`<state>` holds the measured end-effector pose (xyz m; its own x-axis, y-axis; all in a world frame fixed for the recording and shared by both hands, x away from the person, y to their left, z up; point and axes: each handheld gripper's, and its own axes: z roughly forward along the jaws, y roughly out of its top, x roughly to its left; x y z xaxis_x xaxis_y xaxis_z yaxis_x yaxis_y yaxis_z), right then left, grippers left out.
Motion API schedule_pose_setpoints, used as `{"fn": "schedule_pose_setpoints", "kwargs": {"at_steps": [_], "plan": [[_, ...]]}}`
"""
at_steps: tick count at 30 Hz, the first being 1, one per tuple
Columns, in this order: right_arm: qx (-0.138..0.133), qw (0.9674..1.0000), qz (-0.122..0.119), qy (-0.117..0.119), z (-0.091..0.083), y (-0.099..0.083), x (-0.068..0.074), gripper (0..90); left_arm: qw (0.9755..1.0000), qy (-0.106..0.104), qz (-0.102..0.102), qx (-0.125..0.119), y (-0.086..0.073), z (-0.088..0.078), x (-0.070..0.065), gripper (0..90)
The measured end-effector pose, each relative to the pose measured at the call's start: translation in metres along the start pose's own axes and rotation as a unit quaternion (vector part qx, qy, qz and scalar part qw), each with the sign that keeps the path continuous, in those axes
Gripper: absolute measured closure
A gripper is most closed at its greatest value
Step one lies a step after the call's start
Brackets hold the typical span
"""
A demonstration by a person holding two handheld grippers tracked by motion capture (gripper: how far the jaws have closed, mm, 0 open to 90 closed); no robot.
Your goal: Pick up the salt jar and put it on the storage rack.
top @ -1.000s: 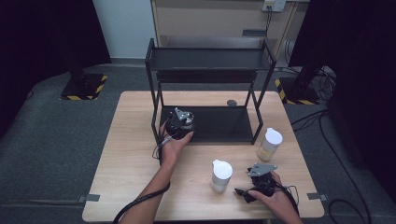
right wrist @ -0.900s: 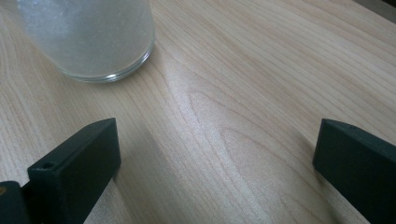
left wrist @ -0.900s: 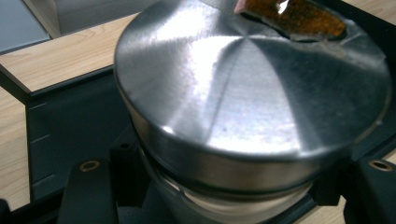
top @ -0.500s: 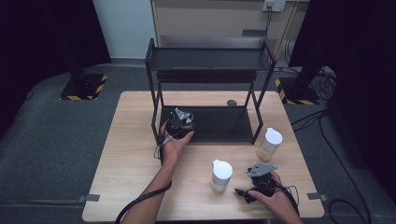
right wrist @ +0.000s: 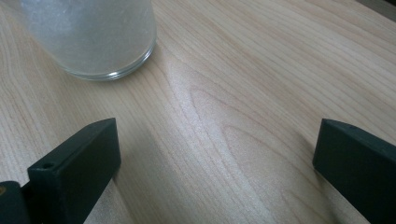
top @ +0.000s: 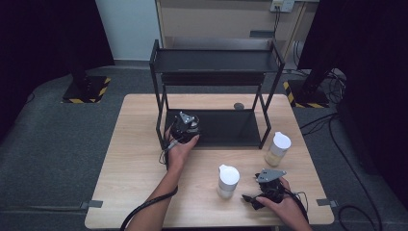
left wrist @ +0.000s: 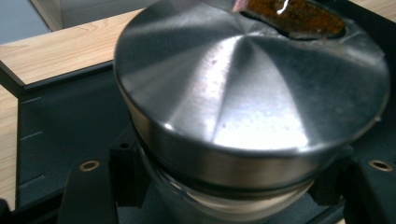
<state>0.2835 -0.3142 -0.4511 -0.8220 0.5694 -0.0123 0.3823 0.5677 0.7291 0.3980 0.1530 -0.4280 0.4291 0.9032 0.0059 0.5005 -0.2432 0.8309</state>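
A glass jar with a brushed steel lid (left wrist: 252,93) and orange-brown contents sits between the jaws of my left gripper (left wrist: 224,198), which is shut on it just below the lid. In the high view my left gripper (top: 185,126) holds the jar at the front left of the black rack's lower shelf (top: 226,129). My right gripper (top: 266,188) rests low on the table at the front right. Its jaws stand open over bare wood (right wrist: 217,163). A glass jar of white powder (right wrist: 91,37) stands just beyond its left jaw, apart from it.
The white-lidded jar (top: 228,180) stands left of my right gripper. A second white-lidded jar with beige contents (top: 278,148) stands by the rack's front right leg. A small dark round object (top: 238,106) lies behind the rack. The rack's top shelf (top: 216,61) overhangs the lower one.
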Motion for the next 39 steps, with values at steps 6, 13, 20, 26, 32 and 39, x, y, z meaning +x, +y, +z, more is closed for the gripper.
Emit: {"fn": "schedule_pose_setpoints", "kwargs": {"at_steps": [6,13,20,26,32,39], "plan": [[0.0,1.0,0.0,0.0,0.0,0.0,0.0,1.3,0.9999,-0.003,-0.004,-0.011,-0.006,0.0,0.002,29.9],[0.0,1.0,0.0,0.0,0.0,0.0,0.0,1.3,0.9998,-0.002,-0.006,-0.021,-0.011,0.0,0.002,29.7],[0.0,1.0,0.0,0.0,0.0,0.0,0.0,1.3,0.9996,-0.014,0.004,-0.024,-0.012,0.002,0.005,19.0],[0.0,1.0,0.0,0.0,0.0,0.0,0.0,1.3,0.9994,0.0,0.019,-0.028,-0.015,-0.001,-0.001,8.4],[0.0,1.0,0.0,0.0,0.0,0.0,0.0,1.3,0.9992,0.003,0.025,-0.03,-0.014,-0.003,-0.003,7.0],[0.0,1.0,0.0,0.0,0.0,0.0,0.0,1.3,0.999,0.005,0.031,-0.031,-0.013,-0.008,-0.003,6.1]]}}
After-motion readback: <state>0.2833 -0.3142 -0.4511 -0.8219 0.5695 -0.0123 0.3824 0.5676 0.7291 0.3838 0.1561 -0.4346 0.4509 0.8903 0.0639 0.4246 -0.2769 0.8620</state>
